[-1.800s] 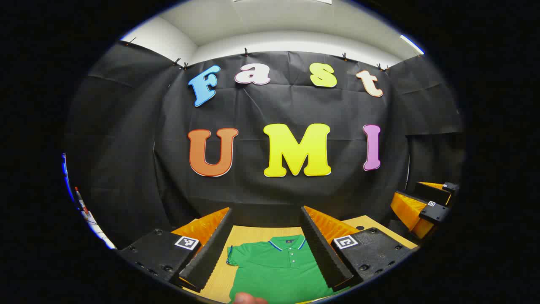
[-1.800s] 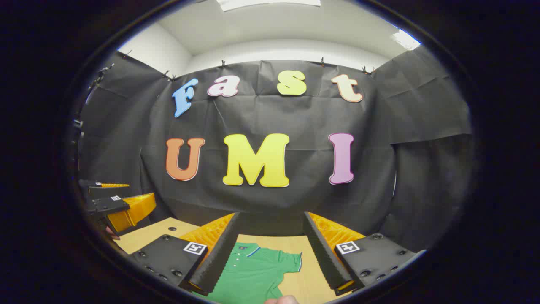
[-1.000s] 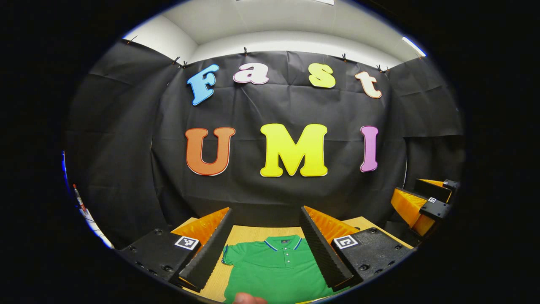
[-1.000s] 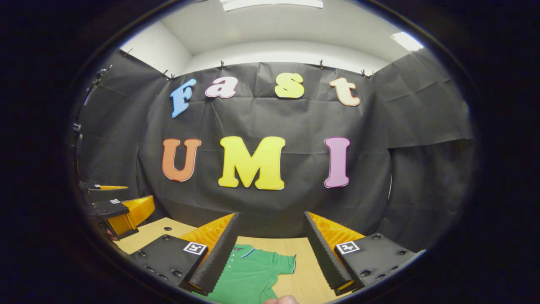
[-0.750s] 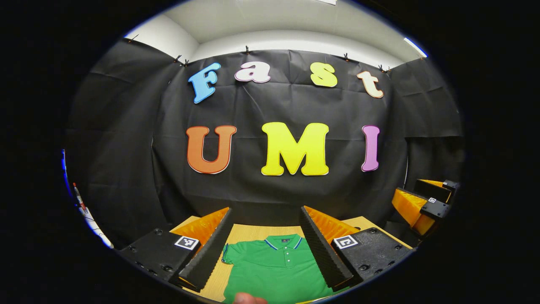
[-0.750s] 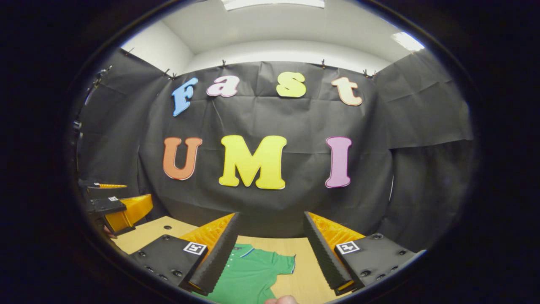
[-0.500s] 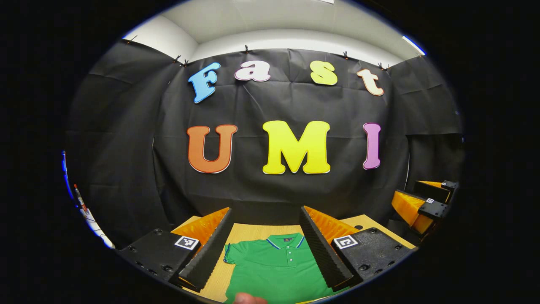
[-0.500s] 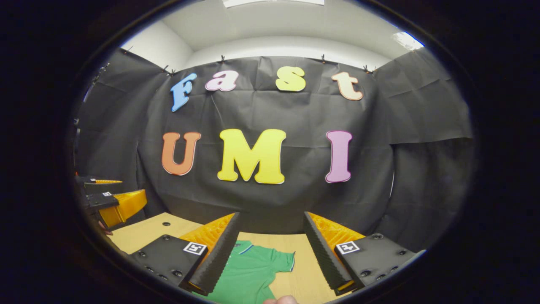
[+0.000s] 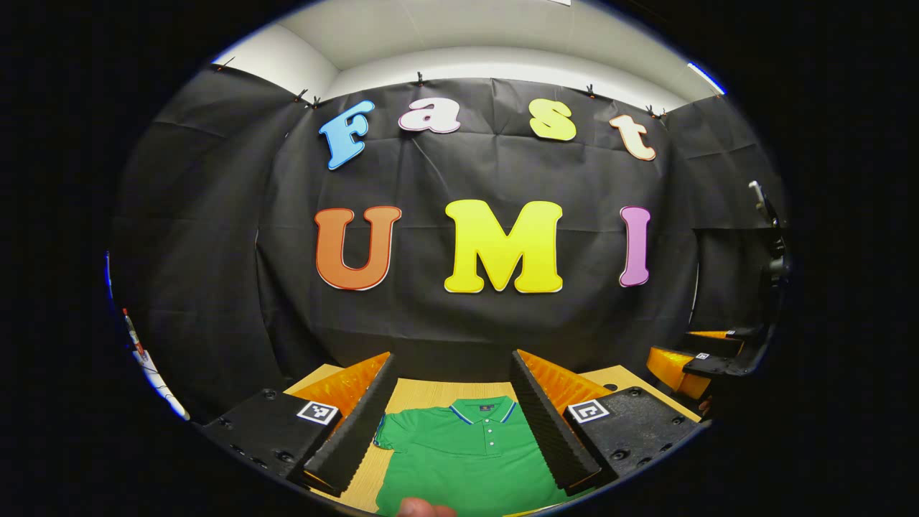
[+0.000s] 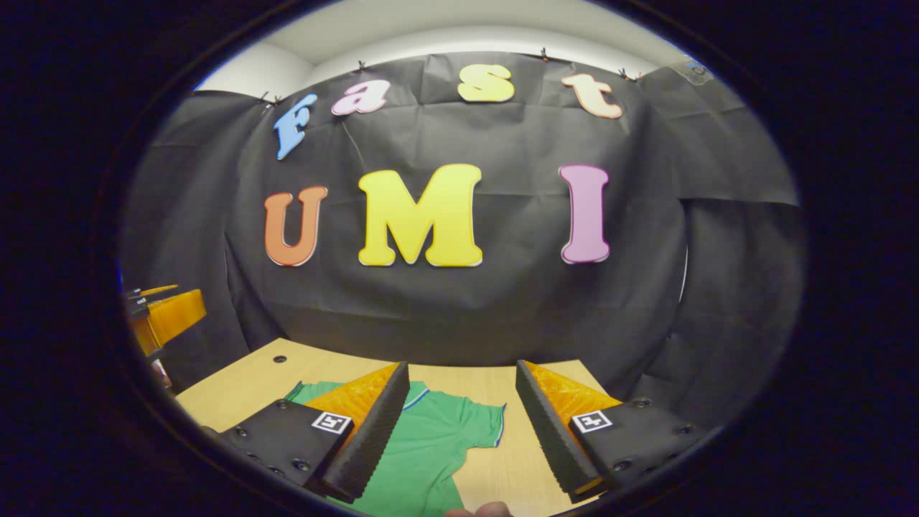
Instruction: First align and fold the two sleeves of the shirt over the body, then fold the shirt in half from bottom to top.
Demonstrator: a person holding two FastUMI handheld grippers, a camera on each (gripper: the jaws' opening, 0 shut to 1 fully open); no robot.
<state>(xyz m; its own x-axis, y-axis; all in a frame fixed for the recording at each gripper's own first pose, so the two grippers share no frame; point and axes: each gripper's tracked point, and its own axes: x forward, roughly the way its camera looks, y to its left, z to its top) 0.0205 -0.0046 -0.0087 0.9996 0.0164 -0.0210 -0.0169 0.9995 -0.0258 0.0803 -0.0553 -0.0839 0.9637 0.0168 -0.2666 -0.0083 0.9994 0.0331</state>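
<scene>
The green polo shirt [image 9: 470,459] lies flat and face up on a light wooden desk [image 9: 423,393], collar toward the black cloth wall at the far side. In the left gripper view, the left gripper [image 9: 452,420] hangs above the shirt with its jaws spread wide and holding nothing; the shirt's collar, button placket and chest sit in the gap between the two fingers, and one short sleeve [image 9: 384,434] reaches out beside the left finger. A fingertip [image 9: 423,508] of the person's hand peeks in at the bottom edge. The right gripper [image 9: 693,359] appears far off at the right edge, above the desk's corner. In the right gripper view, the right gripper [image 10: 463,424] also hovers over the desk [image 10: 237,391] with its jaws wide apart and empty; the polo shirt [image 10: 423,459] lies below, partly hidden by the left finger, with a short sleeve [image 10: 481,424] lying unfolded between the fingers. The left gripper [image 10: 161,316] shows at the left edge, well apart.
</scene>
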